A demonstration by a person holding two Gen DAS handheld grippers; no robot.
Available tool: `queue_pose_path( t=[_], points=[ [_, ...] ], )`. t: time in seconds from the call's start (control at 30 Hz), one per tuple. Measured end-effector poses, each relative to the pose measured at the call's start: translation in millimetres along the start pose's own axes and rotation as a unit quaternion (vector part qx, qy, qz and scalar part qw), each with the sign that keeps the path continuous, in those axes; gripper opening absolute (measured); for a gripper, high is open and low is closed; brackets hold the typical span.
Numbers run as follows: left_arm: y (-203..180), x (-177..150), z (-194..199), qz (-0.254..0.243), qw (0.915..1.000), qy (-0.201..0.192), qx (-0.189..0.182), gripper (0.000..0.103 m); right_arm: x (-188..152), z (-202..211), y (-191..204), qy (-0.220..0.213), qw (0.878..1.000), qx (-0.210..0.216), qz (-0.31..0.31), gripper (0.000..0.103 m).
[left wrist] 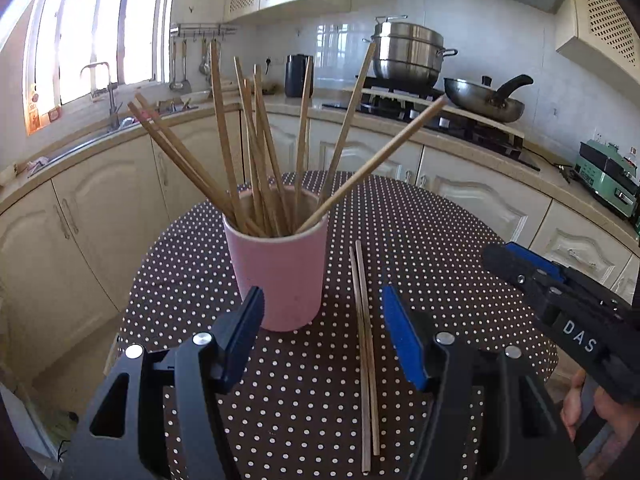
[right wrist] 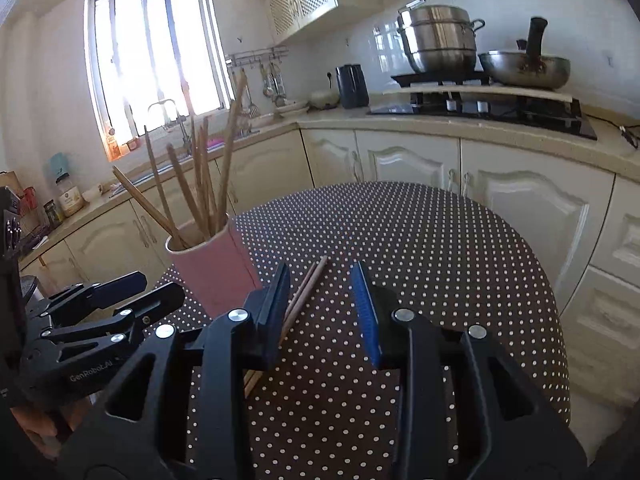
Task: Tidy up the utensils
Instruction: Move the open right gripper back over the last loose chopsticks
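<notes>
step: pair of loose chopsticks left on the tabletop; rest already stand in the pink cup. Looks like the last pickup before the task closes out.
loose pair: lying flat, side by side and touching, just right of the cup, not touching it. Long axis runs roughly toward the cameras.
cup: upright near the middle of the tabletop, sticks fanned out against the rim. Leaning sticks cover a good part of the mouth, so my guess is a drop-in needs a steep, near-vertical entry.
left tongs: spread wide, nothing between the pads. Hovering low in front of the cup, one pad by the cup base, the other just right of the loose pair. Reads as lined up to steady the cup or straddle the pair; can't tell which.
right tongs: partly apart, narrower than the left, empty. Far ends of the pair show in the gap, close to the left pad; can't tell whether pad and wood touch.
left view only: full length of the pair, its clear gap to the cup, right tongs coming in from the right edge with a hand behind.
right view only: pair's near half hidden under the tongs' finger; left tongs seen from the side, low beside the cup.
risk: thin round sticks flat on cloth, easy to roll or split when pinched.
</notes>
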State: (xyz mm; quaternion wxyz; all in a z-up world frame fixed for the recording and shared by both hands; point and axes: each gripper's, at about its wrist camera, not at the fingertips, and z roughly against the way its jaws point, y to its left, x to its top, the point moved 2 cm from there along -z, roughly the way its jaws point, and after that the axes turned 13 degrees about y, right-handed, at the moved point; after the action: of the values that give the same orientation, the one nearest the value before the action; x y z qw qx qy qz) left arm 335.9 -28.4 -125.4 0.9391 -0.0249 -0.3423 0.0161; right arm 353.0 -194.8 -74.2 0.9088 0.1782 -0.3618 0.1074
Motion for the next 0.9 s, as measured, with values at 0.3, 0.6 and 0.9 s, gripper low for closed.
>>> queue_pose_path(
  t=[0.3, 0.6, 0.9],
  points=[
    [13.3, -13.1, -27.4, 0.004, 0.9986, 0.052, -0.002, 0.061, -9.8, -70.0, 14.8, 0.129, 0.992, 0.012, 0.003, 0.033],
    [27.8, -20.8, -54.9, 0.006, 0.9972, 0.074, 0.013, 0.061, -7.4, -116.6, 32.8, 0.174, 0.984, -0.039, 0.03, 0.033],
    [42.6, -18.4, -70.9, 0.019, 0.9962, 0.085, 0.006, 0.061, -4.0, -132.4, 43.0, 0.182, 0.98, -0.06, 0.051, 0.033]
  ],
)
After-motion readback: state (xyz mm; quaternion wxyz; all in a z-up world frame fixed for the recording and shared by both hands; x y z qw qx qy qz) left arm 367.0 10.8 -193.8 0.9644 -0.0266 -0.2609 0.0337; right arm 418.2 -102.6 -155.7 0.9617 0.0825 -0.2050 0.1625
